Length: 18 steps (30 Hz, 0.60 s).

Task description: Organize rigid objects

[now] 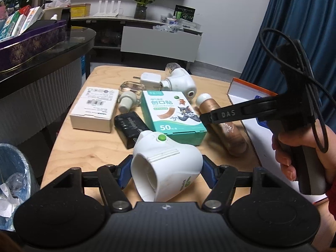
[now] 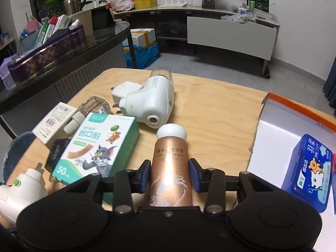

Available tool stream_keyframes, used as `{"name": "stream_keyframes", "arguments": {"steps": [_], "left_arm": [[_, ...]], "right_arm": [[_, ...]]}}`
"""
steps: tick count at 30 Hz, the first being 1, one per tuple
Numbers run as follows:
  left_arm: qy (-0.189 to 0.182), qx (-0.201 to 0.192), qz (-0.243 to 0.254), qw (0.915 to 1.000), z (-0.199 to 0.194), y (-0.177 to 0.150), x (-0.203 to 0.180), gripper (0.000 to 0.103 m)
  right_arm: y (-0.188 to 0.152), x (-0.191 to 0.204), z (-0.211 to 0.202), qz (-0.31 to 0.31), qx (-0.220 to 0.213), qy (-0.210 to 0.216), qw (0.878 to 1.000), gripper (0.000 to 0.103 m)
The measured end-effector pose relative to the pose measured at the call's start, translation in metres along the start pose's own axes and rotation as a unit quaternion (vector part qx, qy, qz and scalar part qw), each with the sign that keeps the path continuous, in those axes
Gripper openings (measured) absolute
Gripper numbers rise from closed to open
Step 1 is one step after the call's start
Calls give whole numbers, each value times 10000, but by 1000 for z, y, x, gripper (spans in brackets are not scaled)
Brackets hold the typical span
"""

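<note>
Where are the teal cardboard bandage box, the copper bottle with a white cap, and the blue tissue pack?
Teal cardboard bandage box [image 2: 94, 149]: right wrist view, top face.
Copper bottle with a white cap [image 2: 171, 161]: right wrist view, body.
Blue tissue pack [image 2: 310, 170]: right wrist view, printed front.

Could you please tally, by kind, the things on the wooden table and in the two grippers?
White plug-in vaporizers: 2, one in the left gripper, one on the table
Cardboard boxes: 2, white, green plaster box
Bronze bottle in the right gripper: 1
Clear refill bottles: 1
Black packs: 1
Total: 7
</note>
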State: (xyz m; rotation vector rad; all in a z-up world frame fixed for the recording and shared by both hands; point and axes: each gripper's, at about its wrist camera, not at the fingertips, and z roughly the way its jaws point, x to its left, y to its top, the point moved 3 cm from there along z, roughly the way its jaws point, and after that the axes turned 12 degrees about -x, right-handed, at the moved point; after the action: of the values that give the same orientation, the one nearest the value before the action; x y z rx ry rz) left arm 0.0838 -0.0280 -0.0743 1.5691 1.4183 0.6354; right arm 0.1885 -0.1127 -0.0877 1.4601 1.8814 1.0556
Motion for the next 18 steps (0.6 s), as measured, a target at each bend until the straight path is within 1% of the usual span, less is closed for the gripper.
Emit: {"name": "stream_keyframes", "arguments": {"steps": [3, 6, 8, 10, 12, 14, 18], "left_arm": [[-3, -46, 76, 10000, -3, 4, -4, 67], [21, -137, 131, 9998, -6, 13, -11, 67], [-53, -206, 136, 9997, -8, 19, -19, 67], [-115, -277, 238, 9993, -10, 25, -32, 67], [-273, -318, 230, 9989, -11, 32, -45, 67], [-427, -362, 227, 9982, -11, 38, -61, 67], [-790, -374, 295, 9957, -6, 51, -102, 67]], "right_arm": [[0, -3, -5, 175, -123, -238, 9995, 47], [4, -15, -27, 387, -306, -312, 9983, 47], [9, -23, -52, 482, -506, -341, 9970, 47], [12, -32, -81, 494, -728, -478, 9950, 47], [15, -46, -113, 602, -947, -695, 9912, 47], [15, -64, -142, 843, -1053, -887, 9869, 47], [6, -98, -196, 1027, -1194, -1414, 9773, 47]]}}
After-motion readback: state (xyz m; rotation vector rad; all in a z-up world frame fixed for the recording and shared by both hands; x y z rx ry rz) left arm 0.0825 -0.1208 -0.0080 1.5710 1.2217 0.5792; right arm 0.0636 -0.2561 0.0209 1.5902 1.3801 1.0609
